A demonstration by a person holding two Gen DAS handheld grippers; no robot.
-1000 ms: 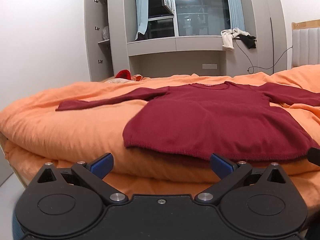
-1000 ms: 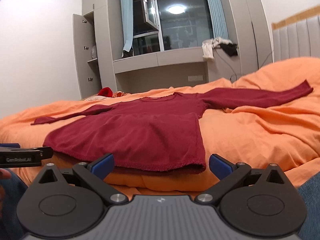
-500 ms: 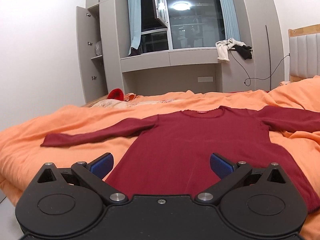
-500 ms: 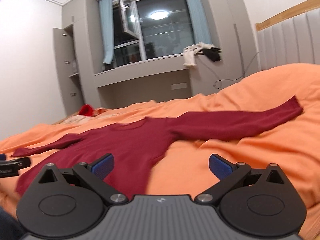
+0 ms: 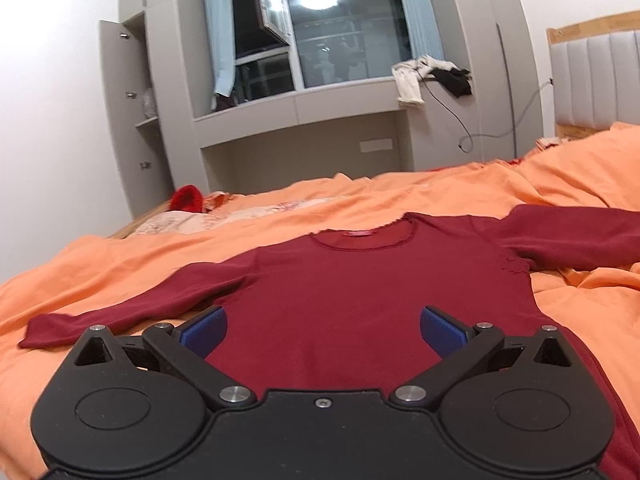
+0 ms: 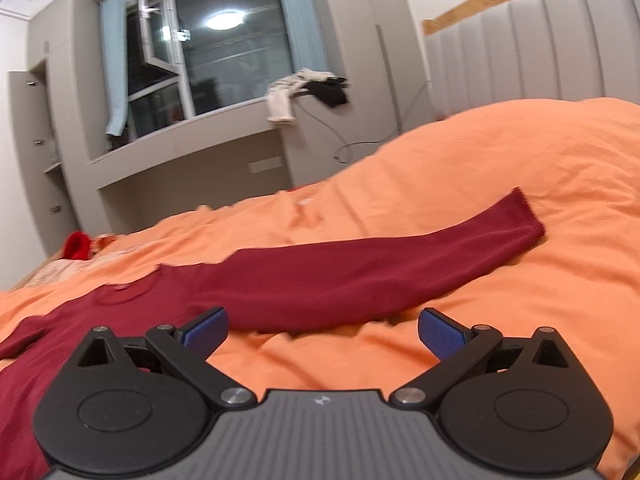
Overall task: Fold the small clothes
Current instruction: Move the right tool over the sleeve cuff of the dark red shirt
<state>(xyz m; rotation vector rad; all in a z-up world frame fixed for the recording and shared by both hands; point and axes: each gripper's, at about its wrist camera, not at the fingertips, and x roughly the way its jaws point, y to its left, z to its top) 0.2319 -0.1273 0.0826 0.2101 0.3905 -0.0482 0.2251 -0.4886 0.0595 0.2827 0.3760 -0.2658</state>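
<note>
A dark red long-sleeved sweater (image 5: pixel 360 280) lies flat, sleeves spread, on the orange duvet (image 5: pixel 120 264). My left gripper (image 5: pixel 323 330) is open and empty, hovering over the sweater's body, its neckline (image 5: pixel 362 238) ahead. The left sleeve (image 5: pixel 132 304) runs off to the left. My right gripper (image 6: pixel 322 330) is open and empty, just short of the right sleeve (image 6: pixel 380 272), which stretches to its cuff (image 6: pixel 528 220) at the right. The sweater's body (image 6: pixel 60 340) lies at the lower left in the right wrist view.
The orange duvet rises in a mound (image 6: pixel 520 152) toward the padded headboard (image 6: pixel 540 48). A red item (image 5: pixel 186 198) lies at the bed's far edge. A window ledge (image 5: pixel 320 100) with draped clothes (image 5: pixel 428 76) and an open cabinet (image 5: pixel 128 112) stand behind.
Both grippers have moved forward over the bed from its near edge. The left now sits over the sweater's body; the right has swung right toward the right sleeve. Both stayed open.
</note>
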